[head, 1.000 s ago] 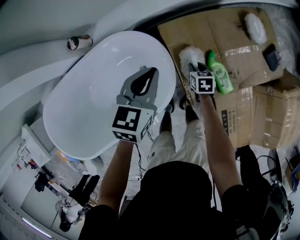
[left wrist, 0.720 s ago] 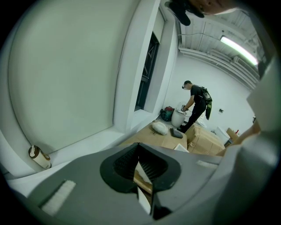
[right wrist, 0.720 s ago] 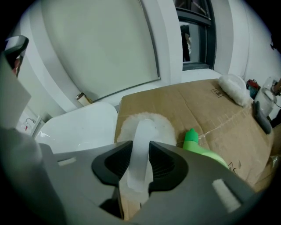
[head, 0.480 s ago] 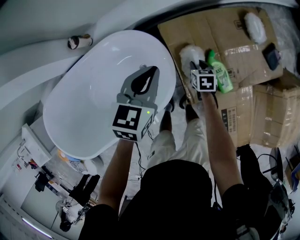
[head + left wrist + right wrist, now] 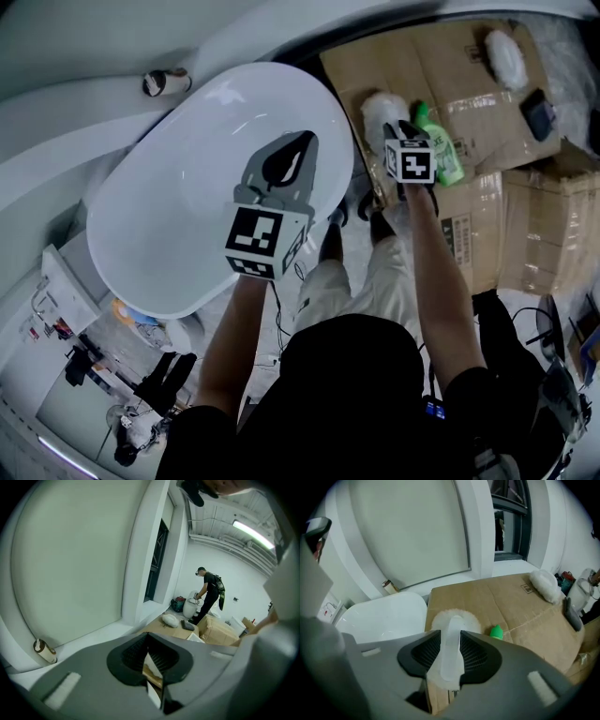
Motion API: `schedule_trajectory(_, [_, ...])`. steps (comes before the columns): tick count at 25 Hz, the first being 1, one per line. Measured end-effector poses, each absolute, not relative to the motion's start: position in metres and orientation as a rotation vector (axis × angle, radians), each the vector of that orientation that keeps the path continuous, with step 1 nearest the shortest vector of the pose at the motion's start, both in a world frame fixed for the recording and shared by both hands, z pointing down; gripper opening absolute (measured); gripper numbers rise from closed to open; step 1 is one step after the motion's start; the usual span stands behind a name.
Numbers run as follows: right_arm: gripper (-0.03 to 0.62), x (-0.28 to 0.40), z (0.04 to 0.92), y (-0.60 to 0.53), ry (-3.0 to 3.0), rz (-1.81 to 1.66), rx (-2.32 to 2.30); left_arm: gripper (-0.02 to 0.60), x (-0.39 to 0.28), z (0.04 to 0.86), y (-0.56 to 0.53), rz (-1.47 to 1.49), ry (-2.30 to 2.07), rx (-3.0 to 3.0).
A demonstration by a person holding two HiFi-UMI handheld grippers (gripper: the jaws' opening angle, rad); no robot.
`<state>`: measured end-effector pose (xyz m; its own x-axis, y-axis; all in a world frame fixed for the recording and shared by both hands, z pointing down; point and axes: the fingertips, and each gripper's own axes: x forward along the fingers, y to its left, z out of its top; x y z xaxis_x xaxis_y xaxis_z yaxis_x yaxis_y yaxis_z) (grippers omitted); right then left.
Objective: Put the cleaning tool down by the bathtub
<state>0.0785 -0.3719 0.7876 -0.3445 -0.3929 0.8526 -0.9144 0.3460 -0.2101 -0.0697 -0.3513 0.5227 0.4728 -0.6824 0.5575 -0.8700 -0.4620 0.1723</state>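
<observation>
The cleaning tool, a white brush with a fluffy round head (image 5: 381, 109) and a pale handle (image 5: 451, 656), lies on flattened cardboard (image 5: 459, 66) just right of the white bathtub (image 5: 187, 187). My right gripper (image 5: 404, 127) is over it and its jaws are opening. The handle runs between the pads (image 5: 471, 653), which stand close along its sides. In the right gripper view the head (image 5: 452, 619) rests on the cardboard (image 5: 511, 597) beside the tub (image 5: 379, 616). My left gripper (image 5: 302, 141) hovers over the tub, tips together, holding nothing.
A green bottle (image 5: 439, 145) lies right beside the brush head. A second white fluffy pad (image 5: 507, 49) and a dark flat item (image 5: 541, 112) sit farther back on the cardboard. A small roll (image 5: 161, 82) lies on the ledge behind the tub. A person (image 5: 208, 590) works far off.
My right gripper has barely shifted and stays over the brush on the cardboard. The left gripper holds its place over the tub.
</observation>
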Motion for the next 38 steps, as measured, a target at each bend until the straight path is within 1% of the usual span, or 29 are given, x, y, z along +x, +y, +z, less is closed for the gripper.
schedule_trajectory(11, [0.11, 0.08, 0.729, -0.356, -1.915, 0.848, 1.192, 0.0, -0.082, 0.494, -0.331, 0.552, -1.269, 2.338])
schedule_trajectory(28, [0.11, 0.092, 0.612, -0.302, -1.976, 0.707, 1.36, 0.0, -0.088, 0.434, -0.292, 0.488, -1.21, 2.456])
schedule_trajectory(38, [0.11, 0.1, 0.553, -0.29, -2.075, 0.625, 1.399, 0.0, -0.071, 0.415, -0.279, 0.48, -1.19, 2.507])
